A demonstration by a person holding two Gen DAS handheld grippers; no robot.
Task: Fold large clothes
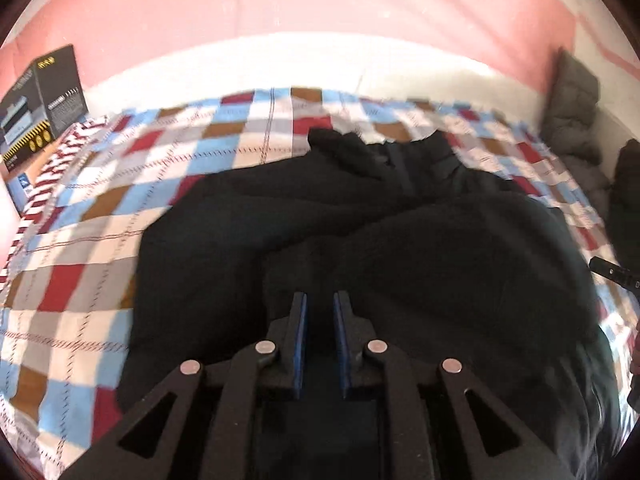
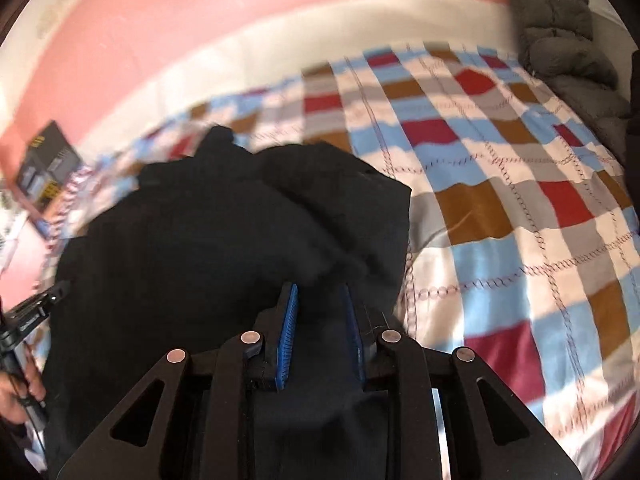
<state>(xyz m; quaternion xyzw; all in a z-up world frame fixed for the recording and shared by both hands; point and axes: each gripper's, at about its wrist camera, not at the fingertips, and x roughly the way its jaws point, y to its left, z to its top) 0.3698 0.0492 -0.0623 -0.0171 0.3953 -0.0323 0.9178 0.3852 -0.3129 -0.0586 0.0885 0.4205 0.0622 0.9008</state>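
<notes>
On checked bedspread (image 1: 80,216): black garment (image 1: 280,220) bunched, collar end pointing far side.

Both cameras ride on the grippers and look forward and steeply down along their fingers at the bed (image 1: 80,208), close above the black garment (image 1: 320,220). The left wrist view faces the bed's far edge, with a dark box (image 1: 44,100) at its left corner. The right wrist view looks further toward the bed's right side. They share the garment, the checked bedspread (image 2: 500,184), the box, and the grey padded jacket (image 2: 560,40) at the right corner.
</notes>
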